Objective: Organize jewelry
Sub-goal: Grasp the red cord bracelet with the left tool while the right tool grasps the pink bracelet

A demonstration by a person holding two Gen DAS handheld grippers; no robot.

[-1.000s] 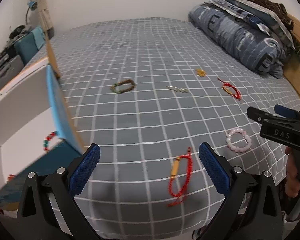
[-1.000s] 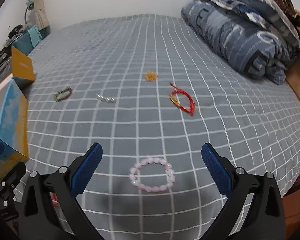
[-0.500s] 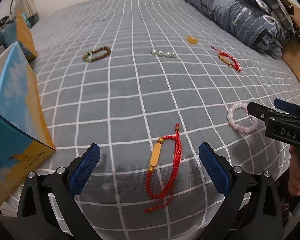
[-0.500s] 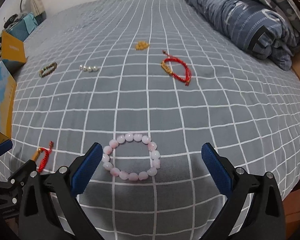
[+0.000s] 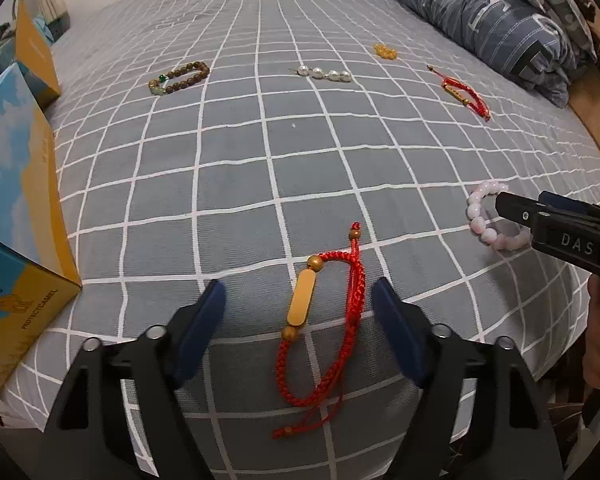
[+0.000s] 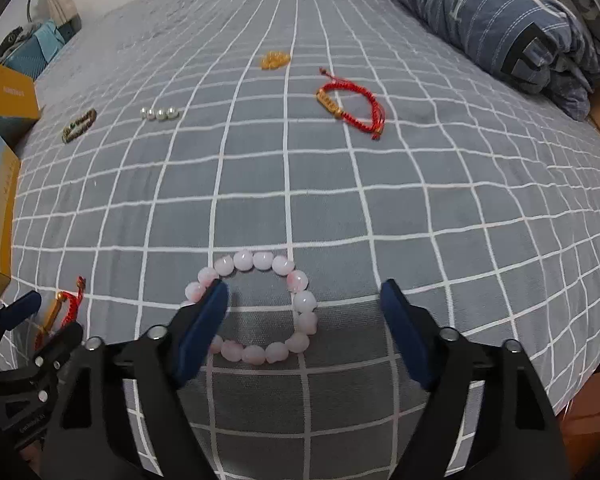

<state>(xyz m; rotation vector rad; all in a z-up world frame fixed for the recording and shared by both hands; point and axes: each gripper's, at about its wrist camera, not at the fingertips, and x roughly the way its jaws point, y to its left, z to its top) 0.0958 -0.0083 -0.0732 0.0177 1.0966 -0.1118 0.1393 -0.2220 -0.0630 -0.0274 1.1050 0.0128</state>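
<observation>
Lying on the grey checked bedspread [image 5: 292, 168], all places given from the red cord bracelet [image 5: 324, 320] at its near edge:

- Red cord bracelet: between the wide-spread fingers of the left gripper [image 5: 300, 320], untouched; its tail ends run toward the gripper body.
- Pink bead bracelet [image 6: 256, 308]: to the right, inside the wide-open right gripper [image 6: 304, 320]; the left finger covers several beads and seems to rest on them.
- Brown bead bracelet [image 5: 180, 77]: far beyond, to the left.
- Pearl strand [image 5: 324, 73]: far beyond, straight ahead.
- Small amber piece [image 5: 385, 51]: farther still, too small to identify.
- Second red bracelet [image 6: 352, 106]: far right, near the folded quilt [image 5: 480, 12].
- Printed box [image 5: 16, 216]: left, cut off by the frame.
</observation>
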